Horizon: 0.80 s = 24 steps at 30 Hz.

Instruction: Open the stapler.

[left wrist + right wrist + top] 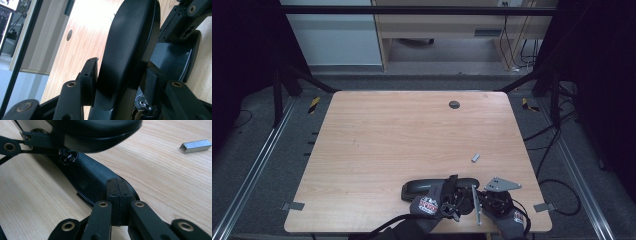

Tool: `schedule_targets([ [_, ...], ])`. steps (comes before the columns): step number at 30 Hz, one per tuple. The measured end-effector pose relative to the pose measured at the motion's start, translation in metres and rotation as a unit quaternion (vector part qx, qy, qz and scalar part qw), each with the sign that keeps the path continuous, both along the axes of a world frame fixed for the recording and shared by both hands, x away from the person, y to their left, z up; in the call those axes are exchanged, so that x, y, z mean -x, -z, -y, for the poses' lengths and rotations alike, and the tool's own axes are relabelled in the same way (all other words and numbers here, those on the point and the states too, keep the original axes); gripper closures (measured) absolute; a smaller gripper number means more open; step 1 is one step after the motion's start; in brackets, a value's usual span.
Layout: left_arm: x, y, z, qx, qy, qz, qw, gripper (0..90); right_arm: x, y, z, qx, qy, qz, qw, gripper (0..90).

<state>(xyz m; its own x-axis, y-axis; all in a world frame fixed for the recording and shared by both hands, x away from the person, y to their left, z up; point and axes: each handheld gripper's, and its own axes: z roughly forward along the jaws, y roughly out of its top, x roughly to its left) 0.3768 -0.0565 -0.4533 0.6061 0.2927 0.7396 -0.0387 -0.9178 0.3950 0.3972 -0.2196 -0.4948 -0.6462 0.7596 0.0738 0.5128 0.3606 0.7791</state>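
A black stapler (419,188) lies near the table's front edge, its top arm (127,42) raised off the base (87,175). My left gripper (121,80) is shut on the top arm, one pad (90,75) on each side of it; in the high view it (455,194) sits at the stapler's right end. My right gripper (117,195) is shut, pads pressed together with nothing between them, its tip against the end of the base. From above the right gripper (484,197) is just right of the stapler. A small strip of staples (475,158) (196,146) lies on the wood beyond.
The wooden table (387,135) has a round grommet hole (454,104) near its far edge. Metal rails (257,165) and cables (557,145) run on the floor at both sides. Gloved hands come in at the front edge.
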Motion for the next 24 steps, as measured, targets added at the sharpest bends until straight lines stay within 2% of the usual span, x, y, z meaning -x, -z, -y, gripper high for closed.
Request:
schedule_targets([
  [18,0.001,-0.001,-0.001,0.002,0.0,0.003,1.0,52.2,-0.002,0.001,-0.003,0.0,-0.002,-0.003,1.0,90.0],
  [24,0.002,-0.01,-0.007,0.026,-0.004,0.003,0.9996,52.9,-0.002,0.001,-0.003,-0.003,0.002,-0.006,1.0,90.0],
])
